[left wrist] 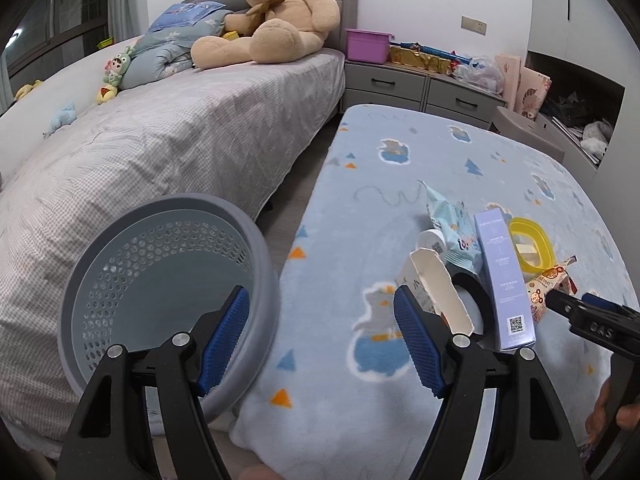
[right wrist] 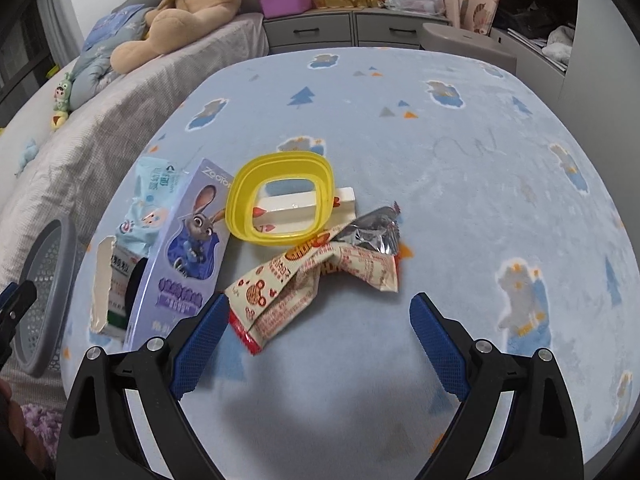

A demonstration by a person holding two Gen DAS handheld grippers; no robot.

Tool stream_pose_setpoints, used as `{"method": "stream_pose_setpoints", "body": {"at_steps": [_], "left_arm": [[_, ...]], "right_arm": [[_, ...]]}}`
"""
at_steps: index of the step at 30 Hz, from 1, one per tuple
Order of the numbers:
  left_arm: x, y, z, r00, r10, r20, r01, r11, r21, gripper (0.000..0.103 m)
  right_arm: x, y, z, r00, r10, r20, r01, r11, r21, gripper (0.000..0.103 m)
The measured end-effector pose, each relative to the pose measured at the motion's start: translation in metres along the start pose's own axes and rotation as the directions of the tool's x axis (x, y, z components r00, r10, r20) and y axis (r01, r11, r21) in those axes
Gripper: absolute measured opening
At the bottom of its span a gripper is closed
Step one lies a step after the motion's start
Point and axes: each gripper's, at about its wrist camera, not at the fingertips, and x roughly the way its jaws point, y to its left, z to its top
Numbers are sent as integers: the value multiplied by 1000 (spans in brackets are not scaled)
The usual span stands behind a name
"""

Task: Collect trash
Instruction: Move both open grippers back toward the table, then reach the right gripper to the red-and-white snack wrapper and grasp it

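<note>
A heap of trash lies on the blue cartoon blanket: a cream and red snack wrapper, a yellow ring lid over a white box, a purple rabbit box, a light blue packet and a torn white carton. My right gripper is open just short of the snack wrapper, with nothing between its fingers. My left gripper is open and holds nothing; one finger is over the grey perforated basket, the other is beside the torn carton.
A bed with a large teddy bear runs along the left, the basket leaning against it. Grey drawers with a purple bin stand at the back. Bare blanket spreads right of the heap.
</note>
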Motion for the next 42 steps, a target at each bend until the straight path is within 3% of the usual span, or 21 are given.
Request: {"method": "stream_pose_setpoints", "body": {"at_steps": [10,21,33,42], "left_arm": [[9,-6,0,1000,-9,-22,9,1000,9,72],[12,-8,2,1000,-10,-24,10,1000,16,72],[8,-15,0,1000,-9,-4,10,1000,25,72],[7,-19,-2,1000,-6,-6,7,1000,30,72]], "right_arm": [[29,10,10,996,-82,-29,83,996,14,90],[22,2,1,984,-173,-35,172,984,-34,90],[-12,-35,-27,981,-193,-26,192,981,-14,90],[-22,-39,-18,994,-106,5,105,993,52,90]]}}
